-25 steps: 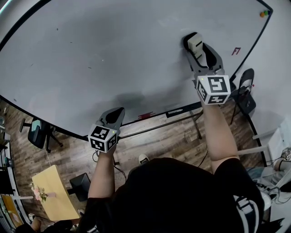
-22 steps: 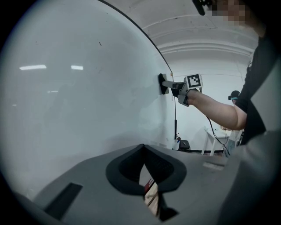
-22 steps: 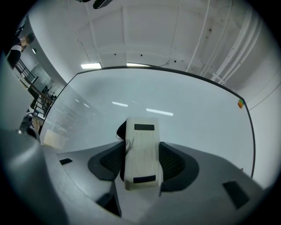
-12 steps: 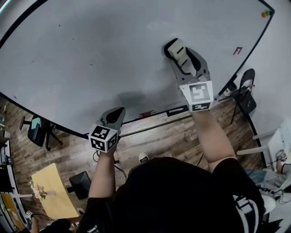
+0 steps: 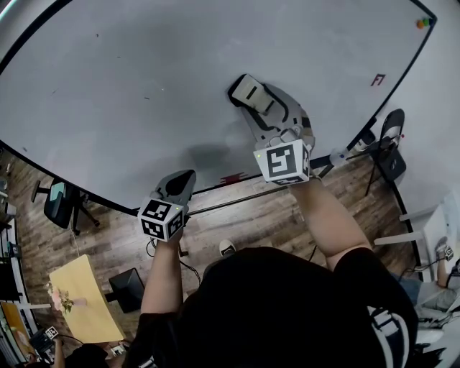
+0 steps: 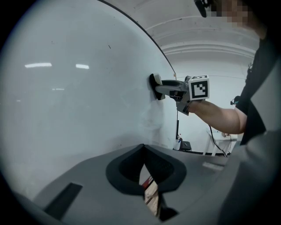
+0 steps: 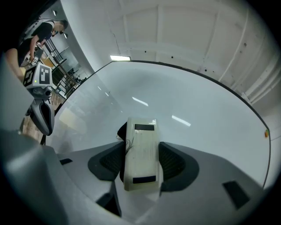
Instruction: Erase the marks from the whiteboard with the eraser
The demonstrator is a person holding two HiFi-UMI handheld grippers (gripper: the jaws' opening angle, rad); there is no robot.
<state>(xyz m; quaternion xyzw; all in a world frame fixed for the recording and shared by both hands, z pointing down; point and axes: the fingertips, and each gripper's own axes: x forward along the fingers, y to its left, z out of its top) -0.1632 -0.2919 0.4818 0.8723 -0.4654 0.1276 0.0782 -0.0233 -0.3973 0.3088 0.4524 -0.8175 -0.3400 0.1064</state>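
The big whiteboard (image 5: 144,79) fills the head view, with only small dark specks (image 5: 147,98) and a small red mark (image 5: 378,79) near its right edge. My right gripper (image 5: 249,93) is shut on the cream eraser (image 5: 248,90), whose dark felt is pressed flat on the board's middle. The right gripper view has the eraser (image 7: 140,151) held between both pads (image 7: 174,165), board (image 7: 184,105) beyond. In the left gripper view the eraser (image 6: 154,86) touches the board (image 6: 66,88). My left gripper (image 5: 181,182) hangs shut and empty by the board's lower edge.
Coloured magnets (image 5: 422,22) sit at the board's top right corner. A red and a black item (image 5: 233,178) lie along the bottom ledge. Below are the stand's bar (image 5: 244,201), wooden floor, black chairs (image 5: 390,154) (image 5: 57,208) and a yellow table (image 5: 86,305).
My right gripper has swept the eraser leftward and a little down across the board, from its right side to its middle. The left gripper has stayed put.
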